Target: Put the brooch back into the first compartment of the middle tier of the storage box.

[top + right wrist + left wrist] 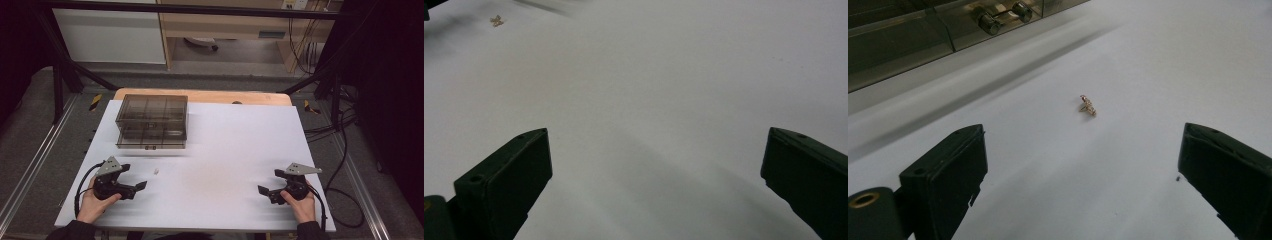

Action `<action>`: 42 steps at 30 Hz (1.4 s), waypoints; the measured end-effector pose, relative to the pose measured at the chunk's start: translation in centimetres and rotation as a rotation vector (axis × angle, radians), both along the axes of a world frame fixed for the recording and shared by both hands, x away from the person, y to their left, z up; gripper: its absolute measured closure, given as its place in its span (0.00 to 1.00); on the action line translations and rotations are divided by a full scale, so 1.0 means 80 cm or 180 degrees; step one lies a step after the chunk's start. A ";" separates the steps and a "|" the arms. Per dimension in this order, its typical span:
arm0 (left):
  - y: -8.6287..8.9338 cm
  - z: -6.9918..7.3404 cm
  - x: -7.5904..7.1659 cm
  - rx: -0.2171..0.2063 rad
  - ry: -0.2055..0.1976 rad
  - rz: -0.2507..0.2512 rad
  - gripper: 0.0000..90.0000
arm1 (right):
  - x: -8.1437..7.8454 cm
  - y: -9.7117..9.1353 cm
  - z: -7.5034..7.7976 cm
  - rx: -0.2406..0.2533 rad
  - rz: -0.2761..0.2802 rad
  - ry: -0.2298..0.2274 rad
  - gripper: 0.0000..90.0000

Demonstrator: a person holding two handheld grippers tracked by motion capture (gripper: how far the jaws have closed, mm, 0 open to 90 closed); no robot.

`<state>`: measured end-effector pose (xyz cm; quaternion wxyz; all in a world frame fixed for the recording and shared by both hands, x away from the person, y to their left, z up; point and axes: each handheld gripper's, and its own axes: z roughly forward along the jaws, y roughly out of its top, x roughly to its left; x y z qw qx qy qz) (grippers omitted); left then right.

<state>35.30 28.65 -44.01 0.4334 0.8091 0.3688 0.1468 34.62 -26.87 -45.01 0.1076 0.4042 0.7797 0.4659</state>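
Observation:
A tiny gold, ornate piece lies on the white table sheet; in the high view this small piece sits just right of my left gripper. The left gripper is open, its jaws wide apart and nothing between them, with the piece a short way ahead. My right gripper rests near the front right of the sheet. The right gripper is also open and empty, and the gold piece appears far off at its upper left.
A smoky transparent compartment box stands at the back left of the sheet, lid raised; its metal latch faces my left gripper. Black frame bars and cables flank the table. A wooden board edge lies behind the sheet.

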 end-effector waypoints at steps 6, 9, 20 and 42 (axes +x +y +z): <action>-0.001 0.002 -0.001 0.0010 -0.0019 -0.0013 0.06 | 0.000 0.000 0.000 -0.0005 0.0002 0.0004 0.01; -0.002 0.003 -0.001 0.0010 -0.0035 -0.0019 0.06 | -0.001 0.000 0.000 -0.0011 0.0005 0.0006 0.01; -0.009 0.005 0.000 0.0032 -0.0033 -0.0035 0.06 | -0.001 0.000 0.001 -0.0033 0.0000 -0.0002 0.01; -0.027 0.007 0.003 0.0091 -0.0023 -0.0091 0.06 | -0.002 -0.001 0.001 -0.0056 0.0000 -0.0028 0.01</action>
